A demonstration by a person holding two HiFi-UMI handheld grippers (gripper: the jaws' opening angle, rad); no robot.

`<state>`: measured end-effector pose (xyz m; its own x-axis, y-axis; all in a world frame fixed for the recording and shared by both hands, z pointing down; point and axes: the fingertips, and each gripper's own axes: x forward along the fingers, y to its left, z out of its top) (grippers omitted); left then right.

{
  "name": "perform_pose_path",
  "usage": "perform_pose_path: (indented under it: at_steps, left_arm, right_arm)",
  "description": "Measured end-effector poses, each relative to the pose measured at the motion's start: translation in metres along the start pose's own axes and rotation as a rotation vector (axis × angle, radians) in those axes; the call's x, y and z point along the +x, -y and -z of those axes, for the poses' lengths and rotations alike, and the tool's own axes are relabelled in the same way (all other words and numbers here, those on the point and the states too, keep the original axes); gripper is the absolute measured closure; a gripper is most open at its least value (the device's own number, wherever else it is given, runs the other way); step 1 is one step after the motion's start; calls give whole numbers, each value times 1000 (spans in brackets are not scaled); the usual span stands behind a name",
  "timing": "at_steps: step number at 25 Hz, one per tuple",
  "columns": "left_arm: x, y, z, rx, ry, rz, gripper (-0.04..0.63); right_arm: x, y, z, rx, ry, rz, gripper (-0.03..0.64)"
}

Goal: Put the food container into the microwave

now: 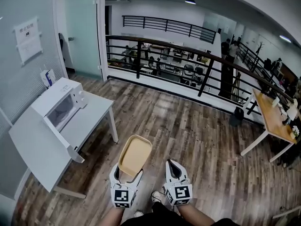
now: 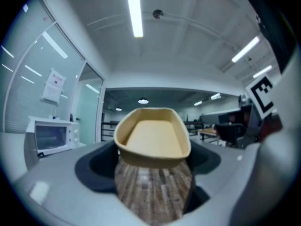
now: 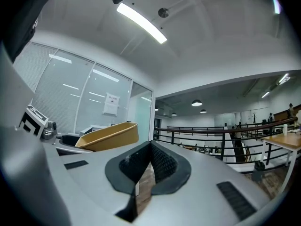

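Note:
A tan, empty food container (image 1: 135, 155) sticks out forward from my left gripper (image 1: 127, 174), which is shut on its near rim. In the left gripper view the food container (image 2: 153, 138) fills the middle, tilted up above the jaws, with wood floor showing below it. The white microwave (image 1: 60, 105) stands on a white table (image 1: 33, 147) far to the left, door closed; the microwave (image 2: 51, 135) also shows small at the left. My right gripper (image 1: 174, 167) hangs beside the left one, shut and empty; the right gripper (image 3: 149, 150) sees the food container (image 3: 108, 135) to its left.
A black railing (image 1: 207, 74) runs across the back of the wood floor. A wooden table (image 1: 273, 117) with small items stands at the right. A glass wall with a posted sheet (image 1: 27, 37) lies behind the white table.

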<state>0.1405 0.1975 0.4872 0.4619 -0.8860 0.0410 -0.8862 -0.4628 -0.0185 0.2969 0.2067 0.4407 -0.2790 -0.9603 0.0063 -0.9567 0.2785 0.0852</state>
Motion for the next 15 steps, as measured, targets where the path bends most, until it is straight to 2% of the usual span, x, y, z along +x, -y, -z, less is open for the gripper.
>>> perform_pose_path:
  at_steps: [7,15]
  left_arm:
    - [31,-15,-2,6,-6,-17,152]
    - [86,-25,-12,22,-1,-61,152]
  right_arm:
    - [43,10,-4,0,27,-36,611]
    - [97,47,0,24,39,-74,611]
